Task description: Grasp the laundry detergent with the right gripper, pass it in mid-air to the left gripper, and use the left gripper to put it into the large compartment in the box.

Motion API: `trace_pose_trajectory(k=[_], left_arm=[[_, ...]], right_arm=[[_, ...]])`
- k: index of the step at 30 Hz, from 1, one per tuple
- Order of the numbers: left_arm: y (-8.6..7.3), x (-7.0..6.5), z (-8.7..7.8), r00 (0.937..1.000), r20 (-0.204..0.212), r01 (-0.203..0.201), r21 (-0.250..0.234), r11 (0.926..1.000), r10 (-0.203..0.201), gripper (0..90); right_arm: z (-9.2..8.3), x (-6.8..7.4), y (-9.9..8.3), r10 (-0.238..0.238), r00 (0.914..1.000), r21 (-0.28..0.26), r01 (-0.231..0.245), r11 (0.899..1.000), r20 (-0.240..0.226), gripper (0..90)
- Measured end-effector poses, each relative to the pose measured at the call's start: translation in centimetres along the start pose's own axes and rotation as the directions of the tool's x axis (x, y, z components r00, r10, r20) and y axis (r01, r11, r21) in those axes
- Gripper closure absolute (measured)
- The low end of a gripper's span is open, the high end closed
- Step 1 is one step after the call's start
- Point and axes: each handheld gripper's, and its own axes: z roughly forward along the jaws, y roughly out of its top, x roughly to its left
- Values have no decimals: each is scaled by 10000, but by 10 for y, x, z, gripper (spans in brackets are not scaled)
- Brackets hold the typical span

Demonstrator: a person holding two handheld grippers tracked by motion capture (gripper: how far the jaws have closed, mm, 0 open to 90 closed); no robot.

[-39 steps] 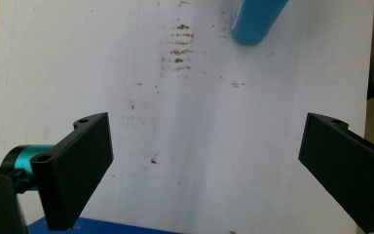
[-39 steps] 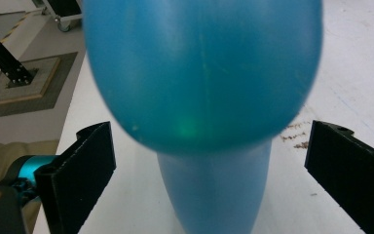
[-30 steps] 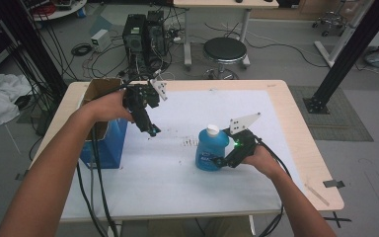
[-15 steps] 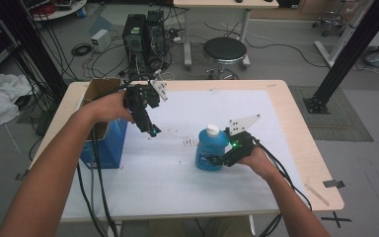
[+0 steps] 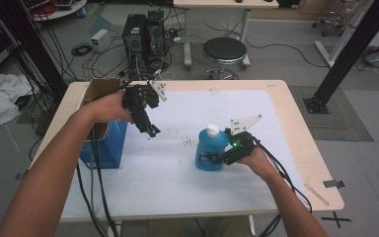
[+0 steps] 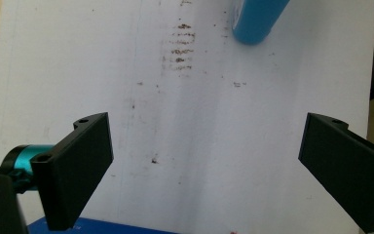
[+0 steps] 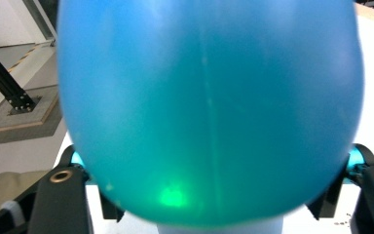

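Blue bottle (image 5: 210, 154) stands upright mid-table (image 5: 286, 128) on white paper. Your right gripper (image 5: 212, 159) has just been closing, jaws now flanking its lower body: squeeze squarely before lifting. Left gripper (image 5: 151, 131) hangs released, apart.

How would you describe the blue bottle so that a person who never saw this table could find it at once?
Look at the white sheet covering the wooden table. Right of its middle stands the blue bottle, upright, with the right claw around its lower body. Its white cap and rounded translucent body set it apart from the square blue box at the left edge.
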Motion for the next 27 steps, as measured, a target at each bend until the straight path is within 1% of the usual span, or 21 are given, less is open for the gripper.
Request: trace_pose_trajectory(k=[2, 7, 14, 18, 23, 25, 27], left_arm=[[0, 0, 0, 10000, -9, -15, 19, 10000, 15, 56], [0, 0, 0, 10000, -2, -30, 14, 10000, 30, 56], [2, -1, 1, 10000, 16, -82, 15, 10000, 82, 56], [2, -1, 2, 9999, 6, -124, 18, 9999, 124, 56], [2, -3, -1, 9999, -87, -121, 2, 9999, 121, 56], [3, -4, -2, 9999, -125, -62, 9, 10000, 62, 56], [4, -6, -3, 9999, -112, 63, -81, 9999, -63, 56]], right_arm=[[-1, 0, 0, -22, 10000, -13, 22, 10000, -36, 313], [-1, 1, 0, -142, 9999, 49, 142, 9999, 49, 338], [-1, 0, 0, -275, 9996, -53, 275, 9996, 86, 373], [-1, 1, 0, -409, 9992, -86, 409, 9991, 6, 424], [-2, 2, 0, -483, 9988, -128, 484, 9987, 60, 432], [-2, 3, -1, -537, 9985, -168, 539, 9984, 141, 436], [-2, 5, 0, -565, 9981, -183, 570, 9982, 230, 439]])
